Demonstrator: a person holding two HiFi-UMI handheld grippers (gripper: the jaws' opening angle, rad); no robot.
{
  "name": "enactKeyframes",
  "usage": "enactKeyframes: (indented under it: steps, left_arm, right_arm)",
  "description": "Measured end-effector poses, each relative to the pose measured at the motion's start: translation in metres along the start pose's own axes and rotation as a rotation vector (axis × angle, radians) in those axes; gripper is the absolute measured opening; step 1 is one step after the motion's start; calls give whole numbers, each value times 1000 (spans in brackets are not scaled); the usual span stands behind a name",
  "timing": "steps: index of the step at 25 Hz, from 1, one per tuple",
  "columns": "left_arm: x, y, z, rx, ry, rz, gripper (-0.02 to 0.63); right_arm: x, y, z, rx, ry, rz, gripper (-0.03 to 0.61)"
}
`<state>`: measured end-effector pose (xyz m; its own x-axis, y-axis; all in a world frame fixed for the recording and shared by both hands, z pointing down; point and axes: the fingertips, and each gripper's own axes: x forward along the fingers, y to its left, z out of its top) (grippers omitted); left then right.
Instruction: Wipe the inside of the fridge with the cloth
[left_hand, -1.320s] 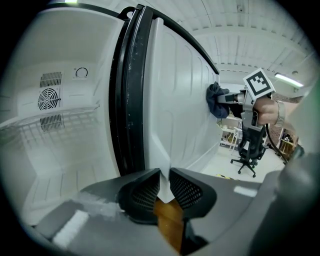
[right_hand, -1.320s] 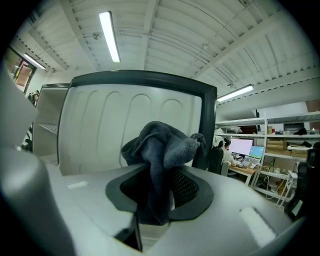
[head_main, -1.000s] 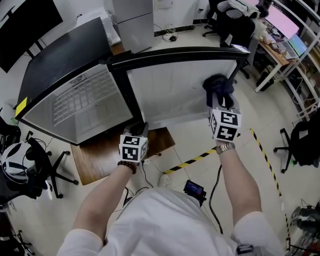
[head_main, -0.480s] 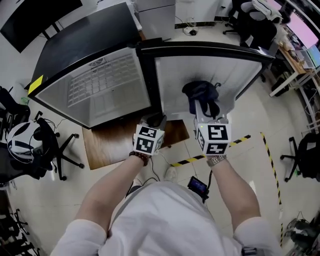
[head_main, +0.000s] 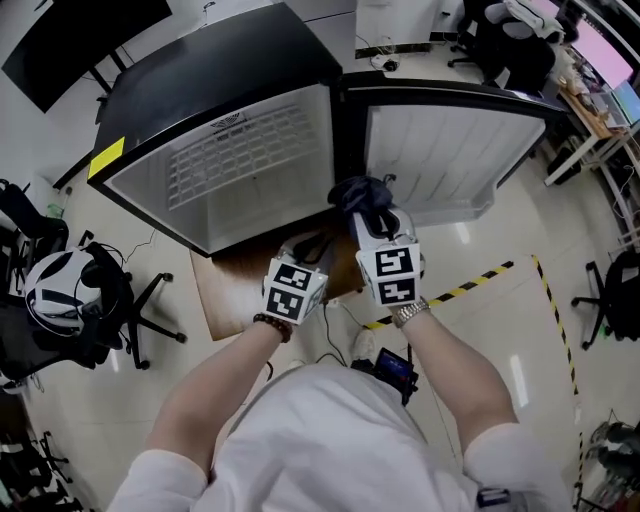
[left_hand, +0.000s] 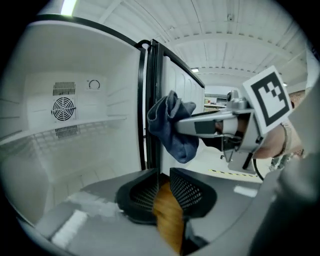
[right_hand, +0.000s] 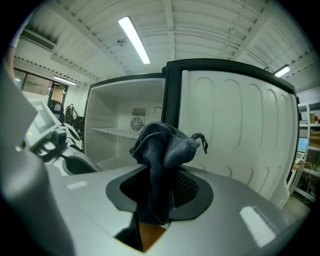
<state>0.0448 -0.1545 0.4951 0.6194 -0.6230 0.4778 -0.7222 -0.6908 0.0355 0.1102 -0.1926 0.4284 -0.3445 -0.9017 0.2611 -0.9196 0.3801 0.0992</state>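
The fridge (head_main: 230, 110) stands with its door (head_main: 440, 150) swung wide and its white cabinet open to the room. The right gripper (head_main: 368, 222) is clamped on the dark blue cloth (head_main: 362, 193), which bunches above its jaws and hangs down between them. The cloth is in the air just in front of the fridge, at the hinge edge where door meets cabinet; whether it touches the frame I cannot tell. The left gripper (head_main: 305, 247) is just beside it, on the cabinet side of the fridge. Its jaws are a little apart with nothing between them, only the wooden board (head_main: 235, 290) showing through the gap. That board lies on the floor under the fridge's front. Inside the fridge a wire shelf (head_main: 240, 150) crosses the cabinet and a round fan vent (left_hand: 64, 107) sits on the back wall. A yellow-and-black tape line (head_main: 470, 285) runs across the floor in front of the fridge door
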Motion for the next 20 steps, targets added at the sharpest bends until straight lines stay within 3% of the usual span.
enactKeyframes:
  steps: [7,20]
  left_arm:
    - [-37,22,-26,-14,16,7,71]
    - [-28,11,-27,-94,11,116,71]
  right_arm:
    - [18,11,-7,2,24,-76,114]
    - [20,-13,-13,-5,-1,-58,114]
